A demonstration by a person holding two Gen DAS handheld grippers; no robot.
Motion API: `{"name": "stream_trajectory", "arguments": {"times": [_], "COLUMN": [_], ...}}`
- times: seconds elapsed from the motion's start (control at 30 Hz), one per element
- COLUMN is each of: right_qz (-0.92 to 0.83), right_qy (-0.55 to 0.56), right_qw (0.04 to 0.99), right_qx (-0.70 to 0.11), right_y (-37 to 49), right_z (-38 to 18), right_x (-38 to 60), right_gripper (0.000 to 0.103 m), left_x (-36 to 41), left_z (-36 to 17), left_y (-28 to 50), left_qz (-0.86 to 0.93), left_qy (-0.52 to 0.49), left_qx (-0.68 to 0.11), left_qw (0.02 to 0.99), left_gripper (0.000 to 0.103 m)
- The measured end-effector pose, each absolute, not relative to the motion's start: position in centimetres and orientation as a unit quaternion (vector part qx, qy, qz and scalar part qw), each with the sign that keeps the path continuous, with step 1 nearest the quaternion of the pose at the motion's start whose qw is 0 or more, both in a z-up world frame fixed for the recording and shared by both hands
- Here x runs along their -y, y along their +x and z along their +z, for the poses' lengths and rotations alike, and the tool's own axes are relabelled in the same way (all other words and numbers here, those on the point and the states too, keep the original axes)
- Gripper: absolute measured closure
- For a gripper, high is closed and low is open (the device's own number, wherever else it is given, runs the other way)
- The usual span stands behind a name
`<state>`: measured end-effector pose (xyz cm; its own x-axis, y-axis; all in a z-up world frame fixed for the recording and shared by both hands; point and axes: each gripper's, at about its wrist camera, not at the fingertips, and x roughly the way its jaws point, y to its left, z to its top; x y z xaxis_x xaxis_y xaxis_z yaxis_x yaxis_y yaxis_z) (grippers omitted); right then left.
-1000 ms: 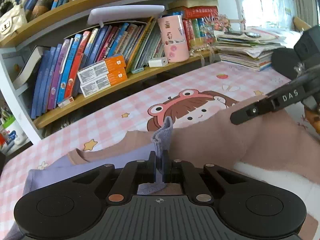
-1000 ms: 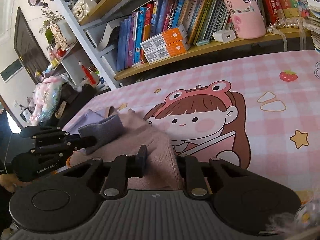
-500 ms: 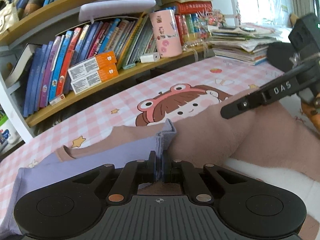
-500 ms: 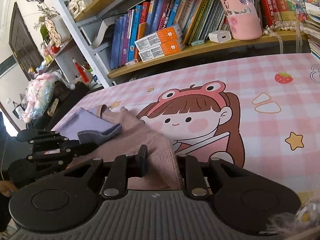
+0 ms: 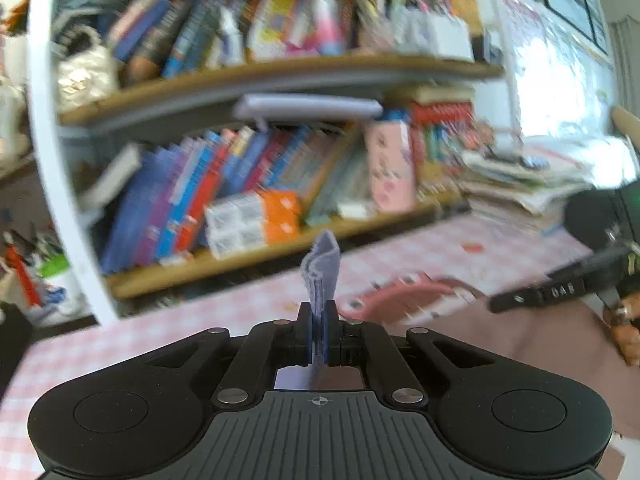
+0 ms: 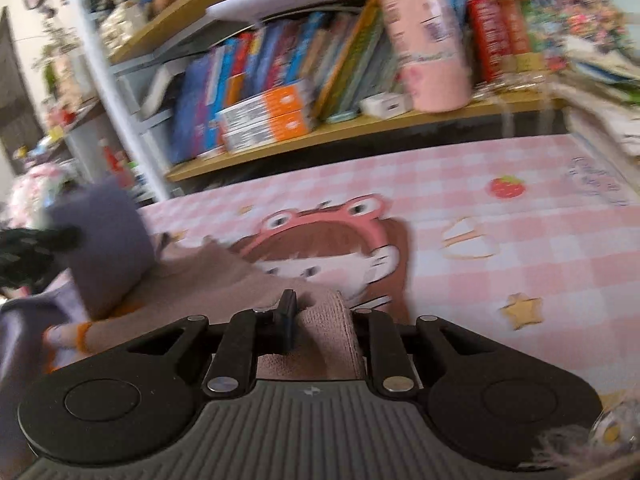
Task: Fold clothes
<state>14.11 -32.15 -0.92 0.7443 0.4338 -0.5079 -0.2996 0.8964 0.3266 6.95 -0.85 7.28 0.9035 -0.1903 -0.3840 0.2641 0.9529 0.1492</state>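
a ribbed lilac knit cuff (image 5: 322,268) is pinched in the clenched left gripper (image 5: 319,334) above the pink checked cartoon tablecloth (image 6: 500,216), while the dusty-pink fuzzy garment (image 6: 320,320) on that cloth sits between the right gripper (image 6: 316,320) fingers, whose closure cannot be told; a sleeve fold seems underway, calling next for laying the cuff across the body.

Right tool (image 6: 316,322) grips pink garment (image 6: 240,280) fold.

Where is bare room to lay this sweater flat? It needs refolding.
Bare cloth lies right of the cartoon girl, around the strawberry and star, out to the paper stack. The left is crowded: the sweater bunches between left gripper and right gripper.
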Motion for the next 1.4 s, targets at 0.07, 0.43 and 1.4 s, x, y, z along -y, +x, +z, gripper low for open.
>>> {"name": "stream_trajectory", "arguments": {"times": [0.07, 0.43, 1.4], "right_qz": [0.16, 0.097, 0.1], "right_qy": [0.104, 0.081, 0.093], "right_qw": [0.939, 0.943, 0.94], "right_qx": [-0.288, -0.306, -0.313], "right_y": [14.1, 15.2, 15.4], "right_z": [-0.8, -2.1, -2.0], "right_x": [32.9, 34.0, 34.1], "right_gripper": [0.087, 0.087, 0.084], "left_x": [-0.5, -15.0, -13.7], "left_z": [8.2, 10.8, 1.7], "left_y": [6.6, 5.9, 5.0], "left_qz": [-0.094, 0.146, 0.036], "left_qy": [0.097, 0.075, -0.057], "left_qx": [-0.172, -0.149, -0.324], "left_qw": [0.976, 0.975, 0.944], "left_gripper": [0.099, 0.099, 0.099]}}
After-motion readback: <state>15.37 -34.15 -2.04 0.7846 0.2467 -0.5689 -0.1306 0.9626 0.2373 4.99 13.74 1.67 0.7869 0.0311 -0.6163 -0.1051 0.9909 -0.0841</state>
